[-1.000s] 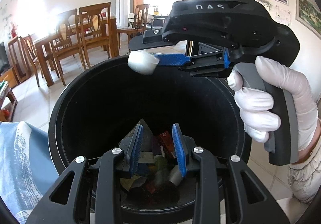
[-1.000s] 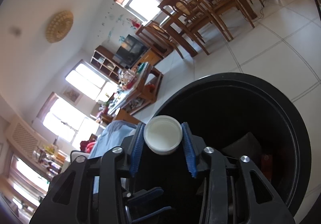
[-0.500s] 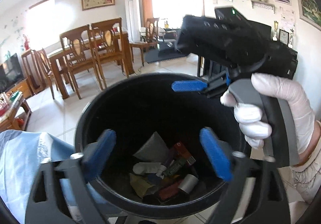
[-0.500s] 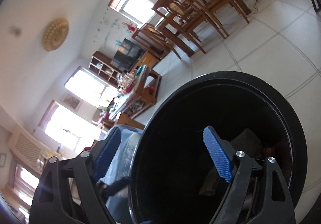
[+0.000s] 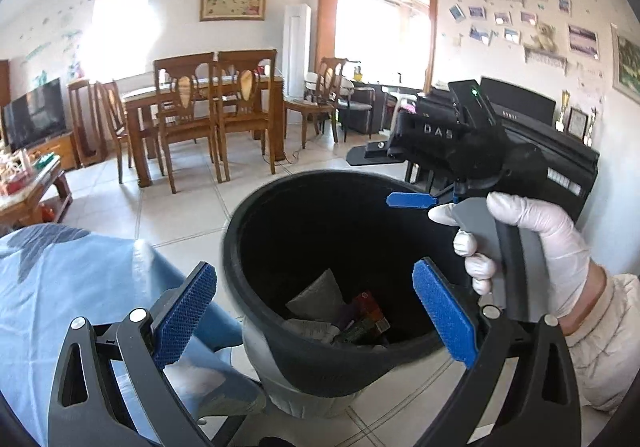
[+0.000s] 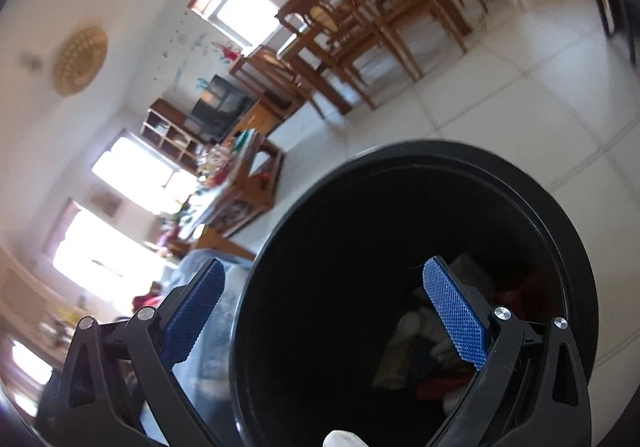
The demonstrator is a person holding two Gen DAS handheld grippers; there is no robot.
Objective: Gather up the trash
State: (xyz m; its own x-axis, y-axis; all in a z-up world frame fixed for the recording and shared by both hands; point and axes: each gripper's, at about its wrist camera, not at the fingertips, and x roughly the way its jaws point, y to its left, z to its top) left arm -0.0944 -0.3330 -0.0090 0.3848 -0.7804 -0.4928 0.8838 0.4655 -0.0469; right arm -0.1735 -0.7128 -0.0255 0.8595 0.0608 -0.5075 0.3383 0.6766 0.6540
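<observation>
Tiled dining room behind; both the left gripper and right gripper, jaws just opened wide and empty, flank the black bin, trash lying below between them

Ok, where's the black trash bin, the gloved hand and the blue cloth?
black trash bin (image 5: pixel 256 231): left wrist view, on its left rim.
gloved hand (image 5: pixel 560 243): left wrist view, on the back of the hand.
blue cloth (image 5: pixel 80 275): left wrist view, on its top surface.
</observation>
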